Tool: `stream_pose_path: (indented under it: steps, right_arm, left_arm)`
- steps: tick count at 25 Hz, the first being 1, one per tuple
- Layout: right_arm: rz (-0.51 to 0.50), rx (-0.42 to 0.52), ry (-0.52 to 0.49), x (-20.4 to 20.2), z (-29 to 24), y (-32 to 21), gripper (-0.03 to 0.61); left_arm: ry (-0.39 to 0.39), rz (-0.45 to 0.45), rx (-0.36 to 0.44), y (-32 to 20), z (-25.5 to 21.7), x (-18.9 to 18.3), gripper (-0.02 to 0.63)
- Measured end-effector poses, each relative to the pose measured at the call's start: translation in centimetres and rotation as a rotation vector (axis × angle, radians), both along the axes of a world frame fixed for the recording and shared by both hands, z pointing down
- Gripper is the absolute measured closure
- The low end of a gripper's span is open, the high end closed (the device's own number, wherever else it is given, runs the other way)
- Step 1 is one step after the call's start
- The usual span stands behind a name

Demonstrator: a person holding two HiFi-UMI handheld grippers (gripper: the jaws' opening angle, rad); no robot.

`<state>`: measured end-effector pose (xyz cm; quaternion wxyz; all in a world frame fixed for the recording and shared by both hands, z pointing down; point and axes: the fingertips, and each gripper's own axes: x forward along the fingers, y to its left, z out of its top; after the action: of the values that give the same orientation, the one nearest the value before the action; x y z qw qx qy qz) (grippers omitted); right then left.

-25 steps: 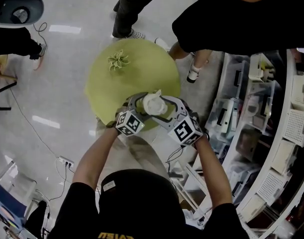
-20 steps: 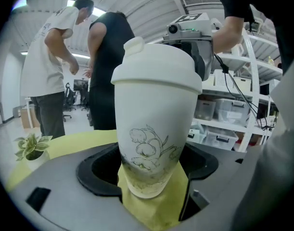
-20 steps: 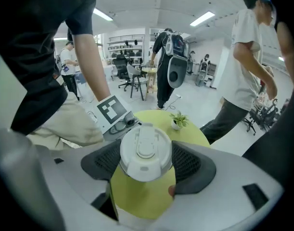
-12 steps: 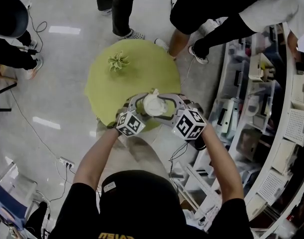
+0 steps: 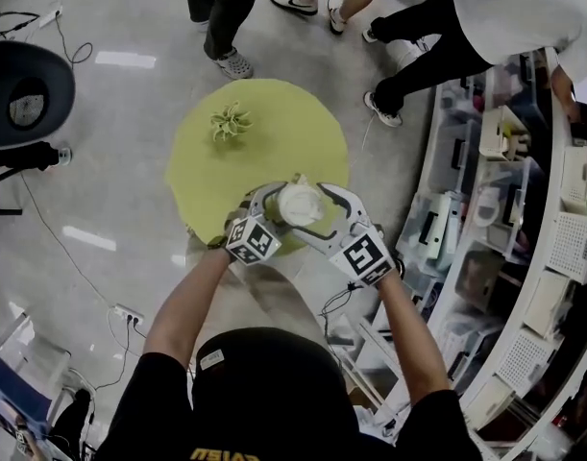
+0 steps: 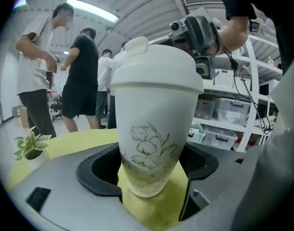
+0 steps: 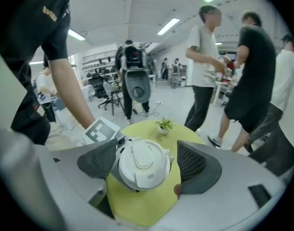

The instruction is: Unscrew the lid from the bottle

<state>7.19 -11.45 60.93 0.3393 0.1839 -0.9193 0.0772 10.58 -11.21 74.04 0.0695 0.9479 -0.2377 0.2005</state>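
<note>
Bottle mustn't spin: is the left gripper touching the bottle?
Touching. The left gripper view shows both pads of the left gripper against the bottle low down.

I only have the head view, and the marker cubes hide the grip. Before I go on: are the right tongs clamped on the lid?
Observer: No. In the right gripper view the right tongs have just been opening. The lid sits between them, with a gap at the right-hand pad.
Operator: And the left side?
Observer: The left gripper view shows the left tongs closed on the lower body of the bottle.
Operator: Is the lid off yet?
Observer: Not yet. In the left gripper view it sits level on the bottle's rim.
</note>
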Motion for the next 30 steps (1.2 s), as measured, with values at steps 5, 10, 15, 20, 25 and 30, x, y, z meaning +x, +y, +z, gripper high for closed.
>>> stream_pose_path:
  steps: [5, 10, 15, 20, 25, 30]
  right_arm:
    - [0.467, 0.119, -0.051, 1.7, -0.2, -0.7, 0.187]
    - [0.717, 0.136, -0.062, 1.1, 0.2, 0.2, 0.19]
    - [0.779, 0.076, -0.061, 1.4, 1.7, -0.2, 0.194]
    - [0.742, 0.067, -0.062, 1.7, 2.0, -0.2, 0.204]
    - [0.681, 0.058, -0.062, 1.5, 2.2, -0.2, 0.204]
    - [0.517, 0.052, -0.124, 0.5, 1.1, -0.6, 0.204]
  left_arm:
    - [0.0, -0.001, -0.006, 0.0, 0.0, -0.2, 0.224]
    - [-0.002, 0.006, -0.011, 0.1, 0.0, -0.2, 0.224]
    - [-0.006, 0.002, -0.015, 0.1, 0.0, -0.3, 0.225]
    - [-0.002, 0.006, -0.012, 0.0, -0.1, 0.0, 0.225]
    - [-0.004, 0.01, -0.017, 0.0, 0.1, -0.1, 0.225]
    - [-0.007, 0.02, -0.015, 0.0, 0.1, -0.1, 0.227]
